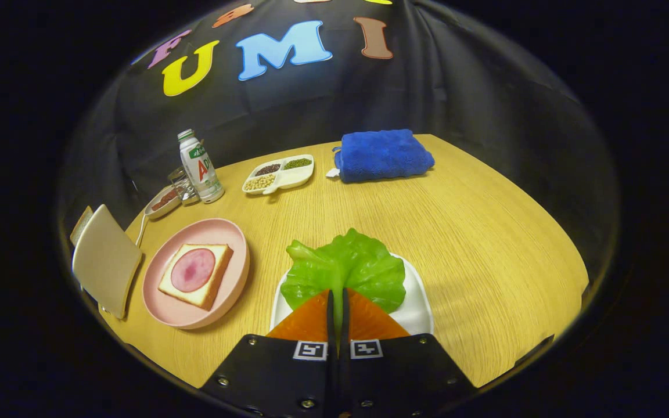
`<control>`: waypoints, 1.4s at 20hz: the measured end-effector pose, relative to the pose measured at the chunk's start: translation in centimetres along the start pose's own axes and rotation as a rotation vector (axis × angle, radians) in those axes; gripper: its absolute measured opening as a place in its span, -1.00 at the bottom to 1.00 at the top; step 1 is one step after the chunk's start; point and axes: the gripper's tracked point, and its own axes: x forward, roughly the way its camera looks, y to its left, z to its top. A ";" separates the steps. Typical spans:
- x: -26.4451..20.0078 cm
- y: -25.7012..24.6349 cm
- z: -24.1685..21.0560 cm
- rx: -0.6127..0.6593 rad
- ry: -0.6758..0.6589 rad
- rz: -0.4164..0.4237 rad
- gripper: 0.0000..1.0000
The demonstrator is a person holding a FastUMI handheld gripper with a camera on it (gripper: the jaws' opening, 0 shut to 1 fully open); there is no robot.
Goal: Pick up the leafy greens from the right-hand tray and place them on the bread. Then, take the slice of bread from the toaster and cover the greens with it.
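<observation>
— Where do the leafy greens (346, 268) sit?
— On the white tray (418, 310), right of the pink plate (236, 278) that carries the bread (196, 283).
— And the gripper (337, 296)?
— Its fingers are clenched on the stem end of the greens, low over the desk (474, 232).

Gripper-mounted fisheye, close above the wooden table (474, 220), facing forward along the fingers (311, 316) toward the booth wall.
</observation>
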 end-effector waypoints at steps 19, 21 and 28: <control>-0.9 15.2 3.9 -0.097 -0.081 0.256 -0.99; -0.4 16.4 3.4 -0.103 -0.067 0.271 -0.99; 1.1 19.9 0.9 -0.124 -0.006 0.313 -0.99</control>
